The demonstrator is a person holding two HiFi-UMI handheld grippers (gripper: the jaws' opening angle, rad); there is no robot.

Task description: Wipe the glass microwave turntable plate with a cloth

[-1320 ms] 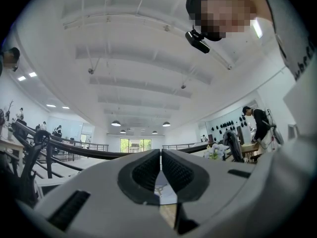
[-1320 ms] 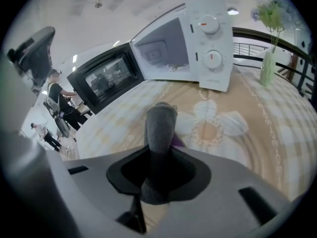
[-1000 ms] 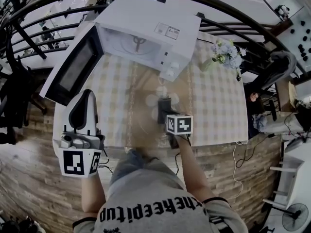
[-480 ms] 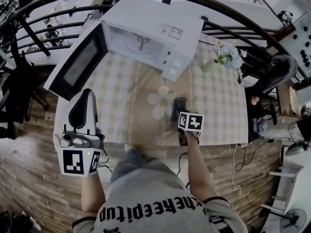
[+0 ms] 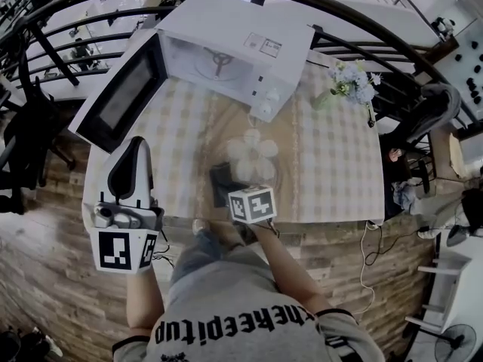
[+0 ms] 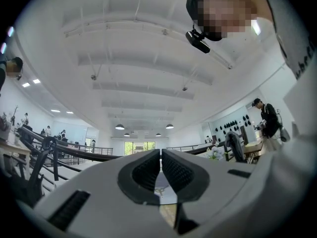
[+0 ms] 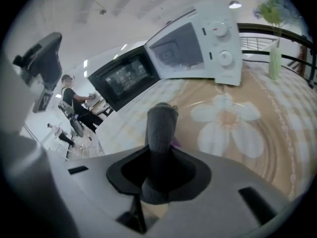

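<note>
The clear glass turntable plate (image 5: 253, 164) lies on the table in front of the microwave, a white flower print showing through it (image 7: 225, 120). My right gripper (image 5: 225, 179) is shut on a dark grey cloth (image 7: 159, 133) and rests at the plate's near-left edge. The cloth (image 5: 223, 181) shows as a dark patch in the head view. My left gripper (image 5: 128, 173) is held off the table's left front corner, raised and pointing away, jaws shut with nothing between them (image 6: 160, 170).
A white microwave (image 5: 226, 51) stands at the back of the table with its door (image 5: 121, 96) swung open to the left. A vase of flowers (image 5: 343, 85) is at the back right. A railing runs behind the table.
My right gripper has swept the cloth from the plate's right side across to its near-left edge. The left gripper has stayed in place.
</note>
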